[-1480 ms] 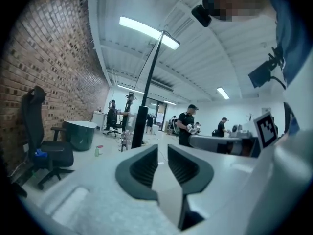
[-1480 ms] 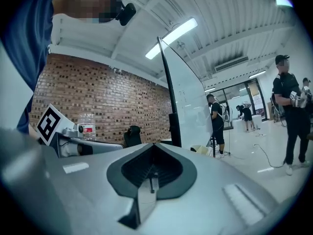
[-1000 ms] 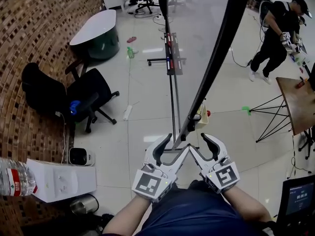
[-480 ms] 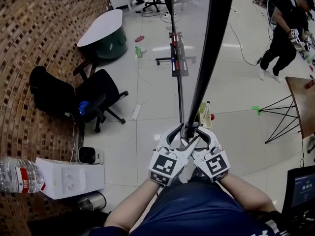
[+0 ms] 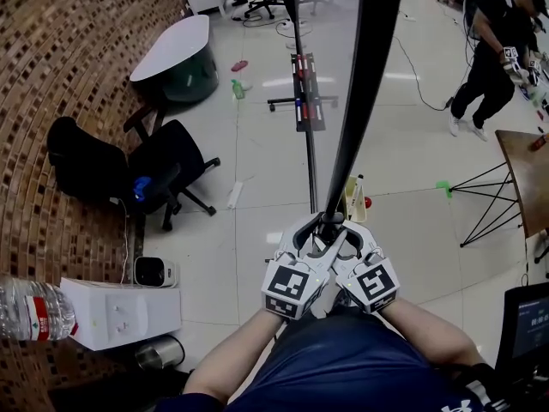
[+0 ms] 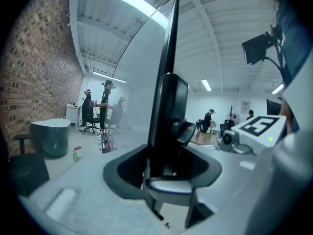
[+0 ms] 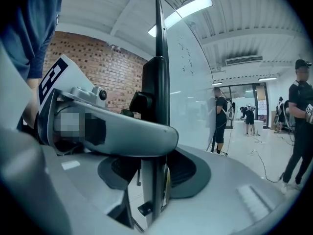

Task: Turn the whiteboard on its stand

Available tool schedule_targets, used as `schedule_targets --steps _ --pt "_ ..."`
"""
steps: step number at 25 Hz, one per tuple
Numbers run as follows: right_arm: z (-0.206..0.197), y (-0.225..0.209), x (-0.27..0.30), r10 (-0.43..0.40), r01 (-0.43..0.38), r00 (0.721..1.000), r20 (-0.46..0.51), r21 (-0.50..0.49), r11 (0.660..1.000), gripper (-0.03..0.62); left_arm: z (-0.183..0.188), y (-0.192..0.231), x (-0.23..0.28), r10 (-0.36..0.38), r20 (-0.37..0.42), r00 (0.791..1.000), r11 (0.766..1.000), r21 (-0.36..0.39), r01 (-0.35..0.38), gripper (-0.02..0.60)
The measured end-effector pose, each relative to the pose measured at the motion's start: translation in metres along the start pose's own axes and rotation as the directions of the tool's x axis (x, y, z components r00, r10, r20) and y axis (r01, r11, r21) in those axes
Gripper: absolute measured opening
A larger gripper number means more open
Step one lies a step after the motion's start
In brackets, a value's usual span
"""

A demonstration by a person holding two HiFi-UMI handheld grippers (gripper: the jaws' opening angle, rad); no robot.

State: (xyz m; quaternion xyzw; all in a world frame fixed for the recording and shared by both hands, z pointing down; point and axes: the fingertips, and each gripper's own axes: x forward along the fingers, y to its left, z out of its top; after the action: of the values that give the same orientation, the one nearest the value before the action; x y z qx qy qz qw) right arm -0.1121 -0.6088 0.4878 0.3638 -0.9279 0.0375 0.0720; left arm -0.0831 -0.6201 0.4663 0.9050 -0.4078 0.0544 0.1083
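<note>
The whiteboard stands edge-on before me, its black frame running down to my hands and its stand pole dropping to a foot with a marker tray. My left gripper and right gripper meet at the frame's near lower edge, one from each side. Both pairs of jaws have just been closing, and the frame is between them. In the left gripper view the frame sits in the left gripper. In the right gripper view the frame sits in the right gripper, and the left gripper crosses in front.
A black office chair, a white box and a water bottle lie left by the brick wall. A round table stands far left. Right are a person, a wooden table and a screen.
A second ago both grippers stood wide open and apart just short of the frame. They have since moved in and closed around its edge; little has shifted in the last half second.
</note>
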Motion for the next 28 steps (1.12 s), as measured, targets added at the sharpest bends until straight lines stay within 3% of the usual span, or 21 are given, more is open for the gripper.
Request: schedule_targets --steps 14,28 --pt "0.002 0.011 -0.030 -0.002 0.002 1.000 -0.009 0.007 1.000 0.161 -0.004 -0.030 -0.010 -0.004 0.024 1.000 1.000 -0.028 0.005 0.212" --pt "-0.017 0.049 -0.066 -0.001 0.001 1.000 -0.015 0.018 1.000 0.160 -0.016 -0.067 -0.051 0.021 0.033 0.999 0.998 -0.066 -0.019 0.204"
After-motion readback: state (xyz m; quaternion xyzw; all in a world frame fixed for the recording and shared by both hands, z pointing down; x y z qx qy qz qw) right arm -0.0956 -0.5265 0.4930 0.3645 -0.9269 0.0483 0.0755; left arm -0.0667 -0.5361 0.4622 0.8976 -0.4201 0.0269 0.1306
